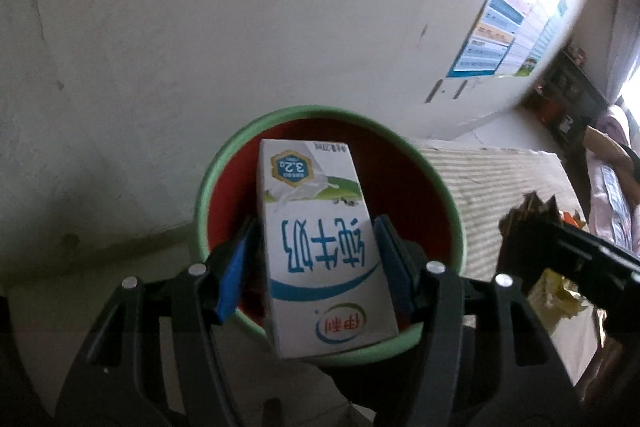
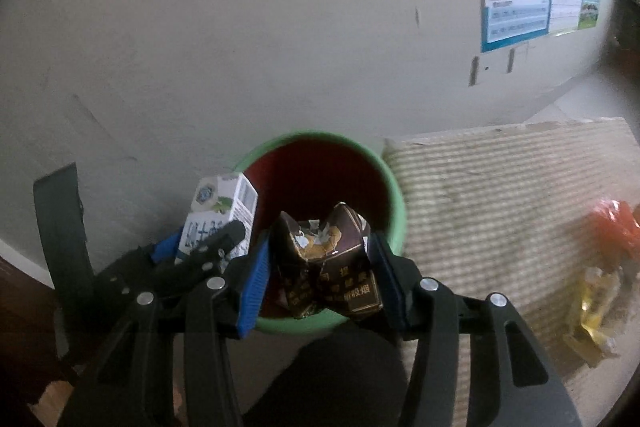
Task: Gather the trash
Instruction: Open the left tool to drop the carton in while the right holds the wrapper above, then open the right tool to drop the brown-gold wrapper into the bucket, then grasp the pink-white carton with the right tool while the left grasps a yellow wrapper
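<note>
Left tool (image 1: pixel 316 259) grips milk carton (image 1: pixel 320 251) (lengthwise, top outward)

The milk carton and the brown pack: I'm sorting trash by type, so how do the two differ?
The milk carton is white with blue print; the brown pack is dark brown with gold print. The carton keeps its straight box shape; the pack is crushed and torn. The carton sits in the left claw, the pack in the right claw. Both are held over the green bin.
</note>
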The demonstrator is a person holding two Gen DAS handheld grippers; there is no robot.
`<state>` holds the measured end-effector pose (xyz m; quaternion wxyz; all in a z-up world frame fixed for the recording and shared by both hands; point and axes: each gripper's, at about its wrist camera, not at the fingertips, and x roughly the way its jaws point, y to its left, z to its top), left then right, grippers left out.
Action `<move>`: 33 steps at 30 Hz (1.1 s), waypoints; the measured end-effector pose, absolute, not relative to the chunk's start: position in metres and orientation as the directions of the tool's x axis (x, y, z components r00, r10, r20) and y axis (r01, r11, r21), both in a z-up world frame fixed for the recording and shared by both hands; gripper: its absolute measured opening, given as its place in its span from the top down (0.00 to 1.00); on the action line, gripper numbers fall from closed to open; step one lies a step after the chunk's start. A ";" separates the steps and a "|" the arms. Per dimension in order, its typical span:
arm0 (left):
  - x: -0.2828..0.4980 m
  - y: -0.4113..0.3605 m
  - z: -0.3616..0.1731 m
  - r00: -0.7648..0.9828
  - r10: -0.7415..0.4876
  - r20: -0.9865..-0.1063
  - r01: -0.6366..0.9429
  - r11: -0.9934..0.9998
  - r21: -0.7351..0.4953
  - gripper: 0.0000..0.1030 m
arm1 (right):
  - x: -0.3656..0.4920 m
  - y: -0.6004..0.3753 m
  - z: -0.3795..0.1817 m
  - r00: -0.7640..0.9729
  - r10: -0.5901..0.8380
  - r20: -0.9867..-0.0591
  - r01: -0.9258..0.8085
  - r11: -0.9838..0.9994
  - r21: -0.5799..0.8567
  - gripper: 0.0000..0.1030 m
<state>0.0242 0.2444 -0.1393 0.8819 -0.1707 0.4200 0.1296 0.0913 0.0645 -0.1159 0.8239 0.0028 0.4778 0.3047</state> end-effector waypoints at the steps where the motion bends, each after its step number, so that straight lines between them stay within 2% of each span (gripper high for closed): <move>1: 0.024 0.247 -0.140 0.612 0.087 -0.786 -0.375 0.907 -0.192 0.45 | 0.094 0.070 -0.116 0.351 0.514 -0.783 -0.502 0.809 0.306 0.53; 10: 0.026 0.245 -0.143 0.603 0.100 -0.792 -0.382 0.907 -0.177 0.40 | 0.094 0.072 -0.108 0.373 0.528 -0.763 -0.495 0.809 0.317 0.52; 13: 0.026 0.238 -0.142 0.603 0.090 -0.792 -0.368 0.913 -0.176 0.40 | 0.090 0.047 -0.109 0.411 0.499 -0.763 -0.459 0.836 0.300 0.45; 15: 0.025 0.230 -0.140 0.606 0.079 -0.792 -0.348 0.921 -0.175 0.40 | 0.087 0.023 -0.111 0.447 0.451 -0.772 -0.423 0.868 0.261 0.45; 18: 0.026 0.214 -0.138 0.609 0.059 -0.791 -0.316 0.933 -0.174 0.40 | 0.084 -0.020 -0.117 0.499 0.367 -0.785 -0.340 0.916 0.212 0.45; 25: 0.032 0.161 -0.133 0.610 0.019 -0.792 -0.209 0.968 -0.138 0.40 | 0.091 -0.159 -0.150 0.574 0.052 -0.817 0.033 0.996 0.087 0.45; 30: 0.038 0.122 -0.131 0.596 -0.039 -0.802 -0.134 0.980 -0.148 0.40 | 0.108 -0.220 -0.177 0.514 0.033 -0.857 0.216 0.962 0.166 0.45; 33: 0.042 0.100 -0.129 0.590 -0.050 -0.806 -0.096 0.987 -0.131 0.40 | 0.115 -0.233 -0.189 0.480 0.060 -0.875 0.240 0.951 0.196 0.44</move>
